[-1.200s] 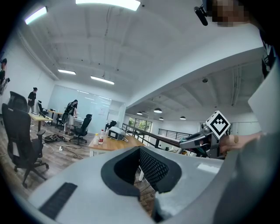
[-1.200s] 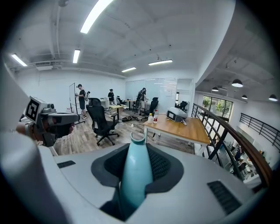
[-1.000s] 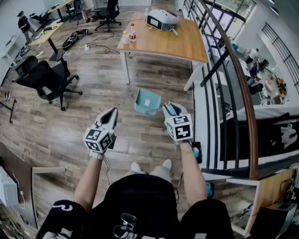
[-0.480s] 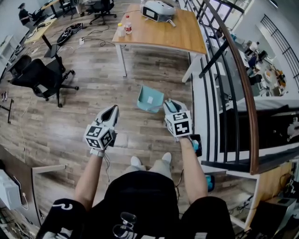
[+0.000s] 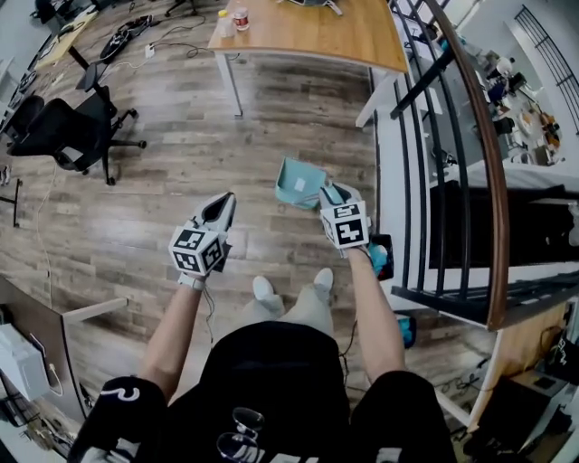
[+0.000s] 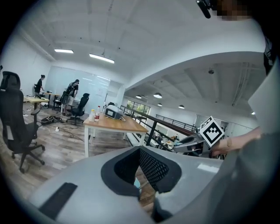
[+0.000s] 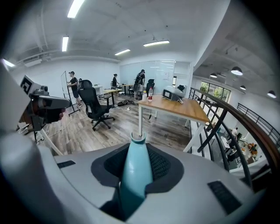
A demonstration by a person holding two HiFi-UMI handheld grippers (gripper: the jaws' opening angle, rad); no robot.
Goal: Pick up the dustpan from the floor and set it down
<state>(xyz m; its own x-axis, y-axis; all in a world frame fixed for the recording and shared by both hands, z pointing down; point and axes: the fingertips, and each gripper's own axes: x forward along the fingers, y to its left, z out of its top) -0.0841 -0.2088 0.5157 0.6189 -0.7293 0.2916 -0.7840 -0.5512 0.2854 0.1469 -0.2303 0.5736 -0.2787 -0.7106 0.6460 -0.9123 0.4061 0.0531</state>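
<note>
The teal dustpan (image 5: 298, 183) is over the wooden floor (image 5: 163, 181), just ahead of the person's feet; whether it touches the boards I cannot tell. My right gripper (image 5: 333, 193) is shut on its handle (image 7: 135, 168), which sticks out forward between the pads. The pan itself is hidden in the right gripper view. My left gripper (image 5: 223, 204) hovers to the left of the dustpan, apart from it, shut with nothing in it. Through its jaws a sliver of teal (image 6: 137, 185) shows.
A wooden table (image 5: 308, 36) with bottles (image 5: 232, 20) stands ahead. A dark stair railing (image 5: 452, 136) runs along the right side, close to the dustpan. A black office chair (image 5: 68, 131) sits at the left. People stand far off by desks (image 7: 116, 81).
Both grippers have sunk toward the floor, the right one carrying the dustpan down with it. The table has slid toward the top of the head view.
</note>
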